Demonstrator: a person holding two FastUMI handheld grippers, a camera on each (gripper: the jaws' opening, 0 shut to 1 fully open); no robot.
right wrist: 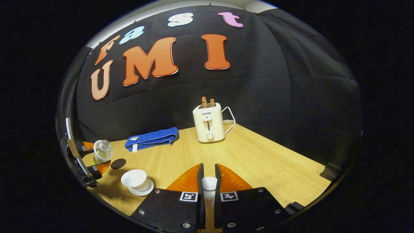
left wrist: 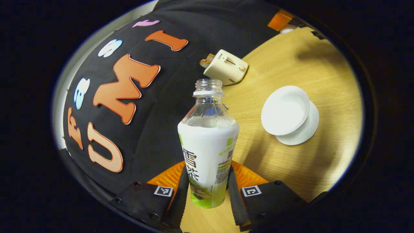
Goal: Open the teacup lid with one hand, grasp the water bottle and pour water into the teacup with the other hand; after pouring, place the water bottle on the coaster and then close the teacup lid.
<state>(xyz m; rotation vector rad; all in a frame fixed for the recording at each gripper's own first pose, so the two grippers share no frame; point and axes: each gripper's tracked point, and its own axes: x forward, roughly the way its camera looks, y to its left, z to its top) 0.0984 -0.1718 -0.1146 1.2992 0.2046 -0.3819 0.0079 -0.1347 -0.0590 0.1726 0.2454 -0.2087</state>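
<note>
Right now left tool is clamped on the water bottle, both pads pressing its lower body. Bottle is uncapped, water showing up in the clear shoulder, raised off the desk by the look of it and tipped in the frame.

Right tool is clenched on a small white piece, likely the teacup lid, pinched between its fingertips and held above the desk.

Past the bottle sits the open teacup on its saucer, off to one side of the bottle mouth, not under it. In the right gripper view the dark round coaster lies just beside the bottle-holding tool.

Further back: blue towel, toaster at the booth wall.

Risks, as I judge them: mouth is not over the cup, so tilting early would spill on the desk. Low grip on a thin bottle could let it swing or squeeze water out. Cup is shallow, so a fast pour may overflow. A thinly pinched lid could slip.
</note>
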